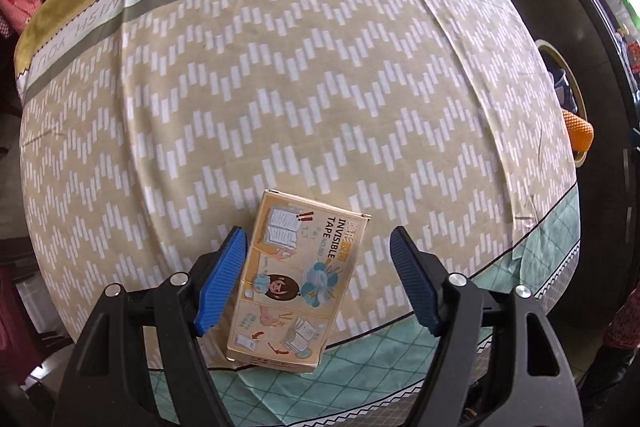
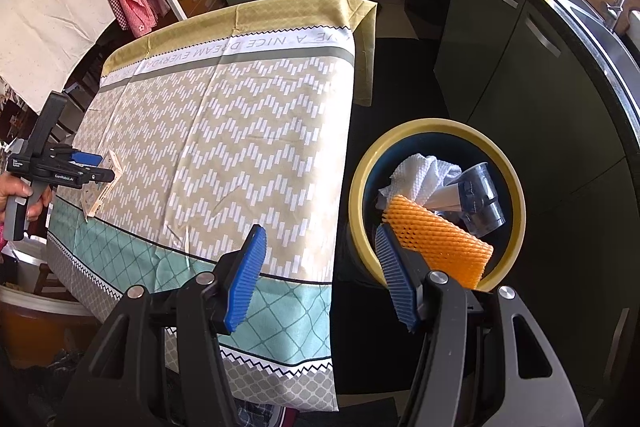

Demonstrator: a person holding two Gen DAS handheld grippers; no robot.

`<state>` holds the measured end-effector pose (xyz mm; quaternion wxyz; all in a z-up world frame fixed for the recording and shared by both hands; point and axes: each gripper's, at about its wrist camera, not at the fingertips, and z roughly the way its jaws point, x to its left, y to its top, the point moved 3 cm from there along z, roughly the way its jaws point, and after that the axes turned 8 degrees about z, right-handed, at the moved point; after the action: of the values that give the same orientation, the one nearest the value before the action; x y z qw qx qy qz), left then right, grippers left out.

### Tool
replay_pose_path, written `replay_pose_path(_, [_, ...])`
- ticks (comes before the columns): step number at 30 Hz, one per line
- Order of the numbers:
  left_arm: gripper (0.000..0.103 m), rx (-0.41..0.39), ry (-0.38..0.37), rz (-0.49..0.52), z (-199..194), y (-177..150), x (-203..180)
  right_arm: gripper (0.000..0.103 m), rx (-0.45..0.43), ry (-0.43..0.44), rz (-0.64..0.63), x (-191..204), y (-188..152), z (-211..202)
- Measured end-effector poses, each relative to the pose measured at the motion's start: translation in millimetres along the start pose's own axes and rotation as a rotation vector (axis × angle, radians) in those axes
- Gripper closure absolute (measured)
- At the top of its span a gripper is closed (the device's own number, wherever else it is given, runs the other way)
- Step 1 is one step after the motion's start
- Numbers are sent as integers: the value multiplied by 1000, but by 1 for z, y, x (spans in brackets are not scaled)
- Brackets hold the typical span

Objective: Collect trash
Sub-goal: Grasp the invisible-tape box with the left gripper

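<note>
You are positioning the left gripper point(image 1: 314, 267), jaws wide and gripping nothing, around the tape box point(image 1: 292, 283); next, close, then carry it to the bin point(image 2: 434, 127). The right gripper point(image 2: 320, 275) is hanging half-open, empty.

Tablecloth point(image 1: 320, 87) beige-white zigzag; foam net point(image 2: 436, 239) orange.

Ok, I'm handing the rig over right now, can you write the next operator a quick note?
Left gripper: open, pointing down astride the tape box; pads not yet pressing on it.
Right gripper: open and empty, above the table's near edge next to the bin.
Things: the box lies near the tablecloth's near edge. The bin stands on the floor beside the table.
Done: orange foam net, white paper towel and clear plastic cup are in the bin.
Left: close on the box, carry it over, drop it in.
</note>
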<state>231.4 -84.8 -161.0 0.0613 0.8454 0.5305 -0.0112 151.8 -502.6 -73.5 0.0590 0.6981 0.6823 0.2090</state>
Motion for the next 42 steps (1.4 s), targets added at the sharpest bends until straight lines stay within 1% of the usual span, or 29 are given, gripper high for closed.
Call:
replay_pose_path(3, [33,15,58,47,-2,-3,-10,45,-1,-1,9,-6,-2,0])
replay_pose_path(7, [33,36,96,96,-4,-10,-15,45,0,6,10,-6,-1,3])
replay_pose_path(11, [33,64,100,123,1,-19,-17,45,5,19,-5,1,-1,6])
replay_pose_path(16, [33,75,98,133,10,-22,-22,44,11,22,-21,8,-2,6])
replay_pose_path(18, [33,78,100,138,13,-24,-21,41,8,20,-24,9,-2,5])
replay_pose_path(22, [33,76,102,143,18,-23,-23,41,4,18,-27,11,-2,2])
replay_pose_path(29, [38,74,102,159,21,-28,-22,41,9,21,-37,14,1,3])
replay_pose_path(31, [41,73,99,165,21,-28,-22,40,11,21,-38,15,1,4])
replay_pose_path(33, [47,72,97,173,19,-28,-23,40,13,22,-39,15,0,4])
replay_pose_path(36, [47,71,100,182,15,-30,-30,39,13,22,-36,14,0,5])
replay_pose_path(42, [47,60,99,177,8,-33,-33,39,15,19,-24,8,-3,5])
